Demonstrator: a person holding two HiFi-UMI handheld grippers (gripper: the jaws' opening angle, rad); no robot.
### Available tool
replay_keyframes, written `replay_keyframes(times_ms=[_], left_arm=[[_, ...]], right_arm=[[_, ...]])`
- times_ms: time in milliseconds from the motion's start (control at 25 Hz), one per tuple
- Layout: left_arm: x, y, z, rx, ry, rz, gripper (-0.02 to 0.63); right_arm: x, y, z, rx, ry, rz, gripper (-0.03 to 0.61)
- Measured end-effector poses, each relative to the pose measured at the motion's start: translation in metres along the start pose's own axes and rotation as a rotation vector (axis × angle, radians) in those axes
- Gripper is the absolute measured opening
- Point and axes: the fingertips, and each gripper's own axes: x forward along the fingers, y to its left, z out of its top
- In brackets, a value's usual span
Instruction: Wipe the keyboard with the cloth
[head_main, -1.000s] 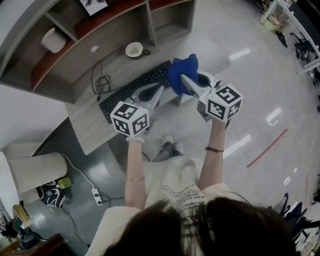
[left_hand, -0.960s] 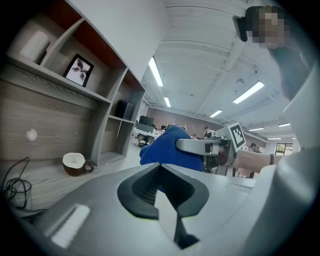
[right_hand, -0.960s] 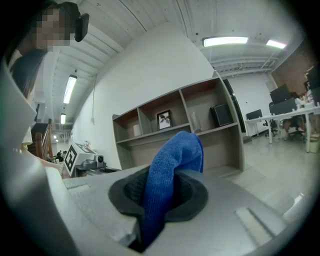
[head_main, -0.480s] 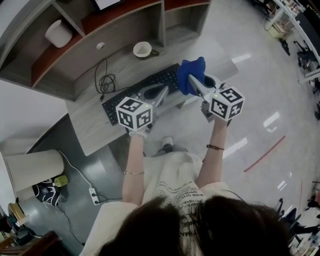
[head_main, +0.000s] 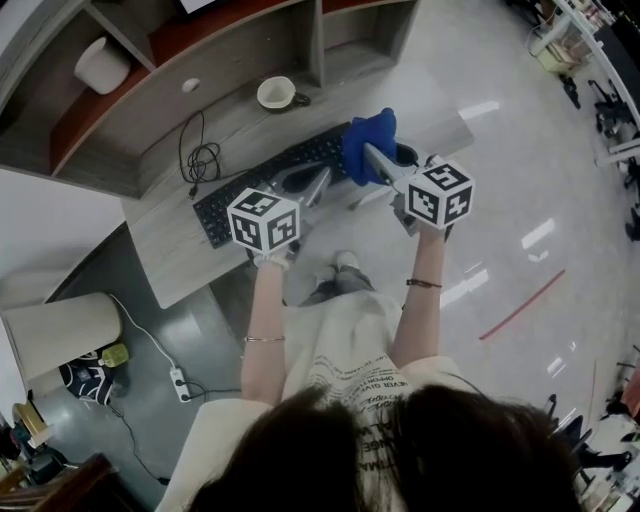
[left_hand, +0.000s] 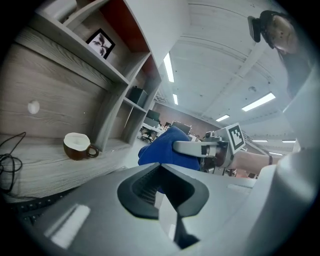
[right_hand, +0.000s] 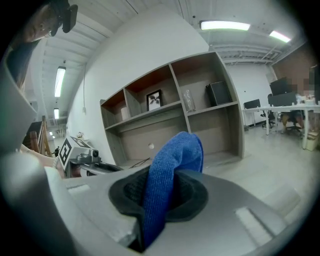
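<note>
Head view: the right claw (head_main: 378, 163) is pinched on the blue cloth (head_main: 368, 140), which hides the keyboard's (head_main: 300, 160) right end on the bench (head_main: 180, 255).
Left gripper view: the left claw (left_hand: 161, 167) is closed on nothing.
Right gripper view: the cloth's bottom is hidden inside the claw.

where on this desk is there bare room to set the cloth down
Bare wood at the desk left end, left of the keyboard and in front of the cable coil; also the right end, right of the cup. Crowded in the middle: keyboard, with the left gripper and right gripper over it.
</note>
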Motion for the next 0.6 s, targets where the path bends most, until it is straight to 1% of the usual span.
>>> replay_keyframes(times_ms=[200, 400, 600], left_arm=[[0.018, 0.0, 0.002, -0.024, 0.002, 0.029, -0.003], [0.031, 0.001, -0.001, -0.051, 0.005, 0.062, -0.002], [0.041, 0.008, 0.001, -0.077, -0.011, 0.102, -0.003]], right_arm=[[0.006, -0.02, -0.004, -0.019, 0.064, 0.022, 0.052], [0.009, -0.036, -0.004, -0.007, 0.078, 0.056, 0.052], [0.013, -0.053, -0.004, -0.012, 0.097, 0.078, 0.052]])
